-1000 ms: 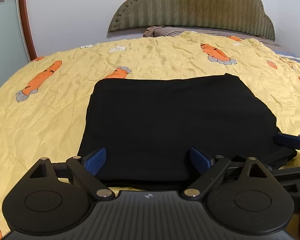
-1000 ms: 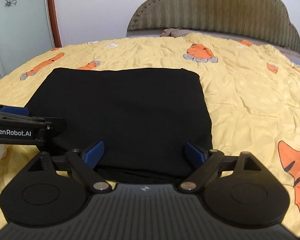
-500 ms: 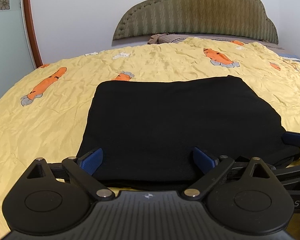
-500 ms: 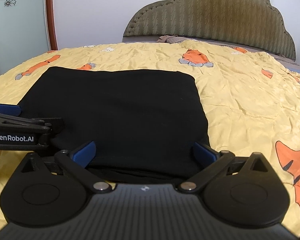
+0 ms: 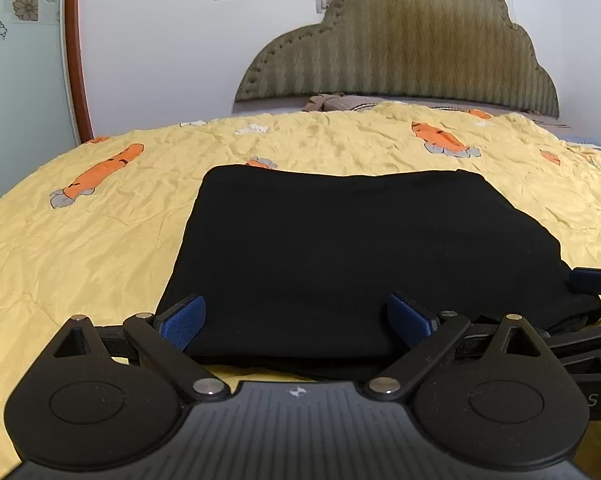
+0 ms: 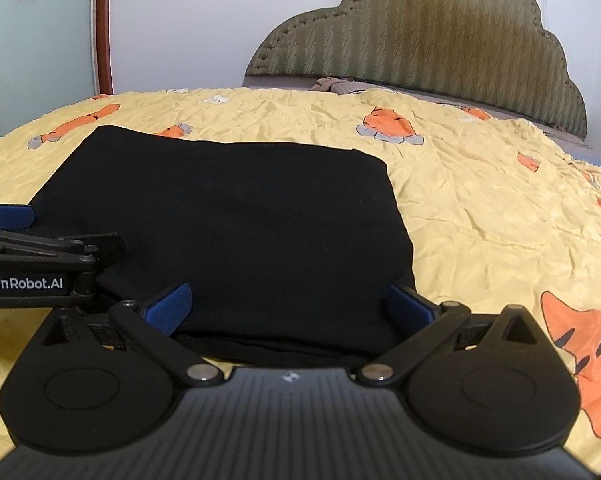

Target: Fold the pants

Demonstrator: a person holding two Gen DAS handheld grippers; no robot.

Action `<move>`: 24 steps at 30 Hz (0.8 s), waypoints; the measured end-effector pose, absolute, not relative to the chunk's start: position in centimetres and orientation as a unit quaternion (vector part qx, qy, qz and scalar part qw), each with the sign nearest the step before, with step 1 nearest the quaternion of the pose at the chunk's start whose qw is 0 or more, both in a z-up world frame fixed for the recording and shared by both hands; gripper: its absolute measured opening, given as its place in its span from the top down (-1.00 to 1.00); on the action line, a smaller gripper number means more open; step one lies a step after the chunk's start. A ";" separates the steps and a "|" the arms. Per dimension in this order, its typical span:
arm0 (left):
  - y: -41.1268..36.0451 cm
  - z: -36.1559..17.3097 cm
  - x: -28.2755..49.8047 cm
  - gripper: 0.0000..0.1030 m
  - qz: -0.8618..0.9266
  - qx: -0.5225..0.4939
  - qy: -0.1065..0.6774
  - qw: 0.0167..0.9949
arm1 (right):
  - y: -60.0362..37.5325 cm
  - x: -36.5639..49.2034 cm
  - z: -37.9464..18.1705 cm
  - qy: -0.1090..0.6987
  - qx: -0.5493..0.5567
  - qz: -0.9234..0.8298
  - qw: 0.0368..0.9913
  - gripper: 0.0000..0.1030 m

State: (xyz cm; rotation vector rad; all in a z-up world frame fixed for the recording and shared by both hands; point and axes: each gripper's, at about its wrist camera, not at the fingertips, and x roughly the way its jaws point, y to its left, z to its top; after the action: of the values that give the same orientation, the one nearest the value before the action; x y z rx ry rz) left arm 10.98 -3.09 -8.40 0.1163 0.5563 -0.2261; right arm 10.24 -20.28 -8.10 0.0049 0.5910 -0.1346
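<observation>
The black pants (image 5: 352,264) lie folded into a flat, thick square on the bed, on top of a yellow sheet (image 5: 80,248) with orange tigers on it. The left claw (image 5: 296,320) is wide open. Its two blue pads sit far apart at the near edge of the pants, and it grips nothing. The right claw (image 6: 288,304) is wide open too, at the same near edge, just beside the left one. It holds nothing. In the right view, the left claw pokes in from the left side over the pants. Far behind, a green headboard (image 5: 404,48) stands against the white wall, and a brown cloth (image 6: 338,85) lies in front of it.
</observation>
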 end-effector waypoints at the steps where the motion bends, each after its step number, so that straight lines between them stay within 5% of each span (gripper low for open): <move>1: -3.1 -8.4 10.9 -0.91 -0.111 0.056 0.272 0.954 | -20.3 10.3 -8.1 0.292 0.002 -0.066 0.954 -1.00; 24: -2.6 -8.5 10.3 -0.92 -0.117 0.040 0.257 0.959 | -20.8 10.2 -8.2 0.293 0.014 -0.061 0.954 -1.00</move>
State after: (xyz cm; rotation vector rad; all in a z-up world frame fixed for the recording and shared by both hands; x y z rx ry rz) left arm 10.27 -2.56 -8.48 0.0813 0.5209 -0.2364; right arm 10.23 -20.79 -8.16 0.0291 0.5960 -0.1240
